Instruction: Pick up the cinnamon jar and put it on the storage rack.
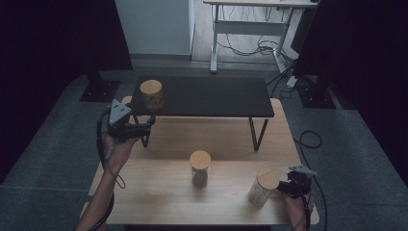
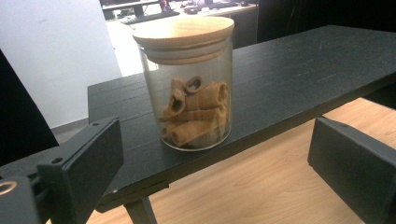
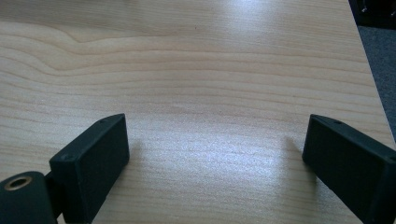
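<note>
A glass jar with a wooden lid [image 1: 151, 95], holding rolled brown snacks [image 2: 194, 112], stands on the left end of a black low shelf [image 1: 216, 96]. My left gripper [image 1: 144, 126] hovers just in front of that corner of the shelf. Its jaws are open, and the jar [image 2: 189, 84] stands ahead of them rather than between them [image 2: 219, 172]. A second lidded jar [image 1: 199, 167] stands mid-table. A third jar [image 1: 263, 187] stands near the front right, with my right gripper [image 1: 288, 186] right beside it. The right gripper [image 3: 217, 154] is open over bare wood with nothing between its jaws.
The black shelf [image 2: 303, 70] stands on thin legs over the back half of the wooden table [image 1: 159, 192]. The table's right edge [image 3: 369, 70] runs close to the right gripper. Grey floor, a white desk [image 1: 255, 24] and loose cables lie beyond.
</note>
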